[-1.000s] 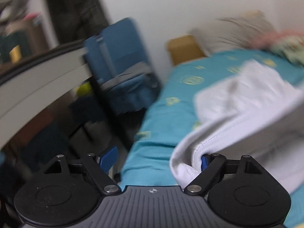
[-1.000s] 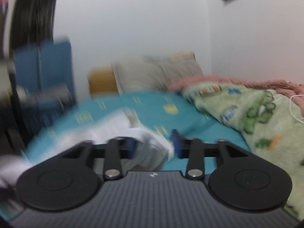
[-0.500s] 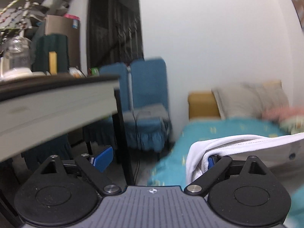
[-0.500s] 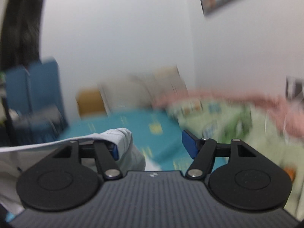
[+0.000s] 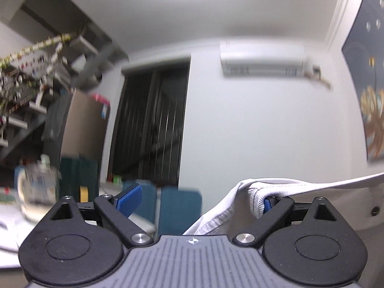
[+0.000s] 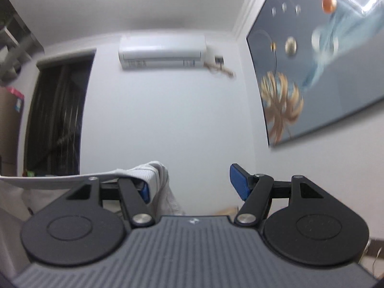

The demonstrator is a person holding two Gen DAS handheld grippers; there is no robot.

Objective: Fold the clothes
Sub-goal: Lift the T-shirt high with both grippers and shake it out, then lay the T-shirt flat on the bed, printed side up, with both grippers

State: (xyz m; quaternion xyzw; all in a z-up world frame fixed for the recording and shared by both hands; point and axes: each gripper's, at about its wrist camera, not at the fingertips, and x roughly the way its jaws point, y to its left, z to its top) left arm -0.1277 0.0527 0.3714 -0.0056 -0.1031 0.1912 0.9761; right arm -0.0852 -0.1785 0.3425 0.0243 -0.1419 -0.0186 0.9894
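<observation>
Both grippers are tipped up toward the far wall, with a white garment [image 5: 283, 189] strung between them. The left gripper [image 5: 196, 200] has its jaws spread wide; the cloth is draped over its right-hand blue pad only, a ribbed hem folded around that finger, while the other blue pad [image 5: 128, 199] stands bare. So it hooks the fabric rather than pinches it. The right gripper [image 6: 194, 183] is much the same in mirror: jaws wide apart, the garment [image 6: 153, 175] hung over the left blue pad, its taut edge running off to the left edge of that view, and the right pad [image 6: 238, 182] free. Behind them a white air conditioner [image 6: 162, 51] sits high on the wall — there are dark marks on its lower panel, but they are too blurred to read. A large dark picture [image 6: 319, 72] with a gold leaf motif hangs on the right-hand wall, and a dark doorway [image 5: 151, 127] stands to the left. In the left view there are blurred shelves [image 5: 36, 79] and blue chair backs [image 5: 177, 206]; a label on a brown cabinet [image 5: 84, 129] cannot be read either.
</observation>
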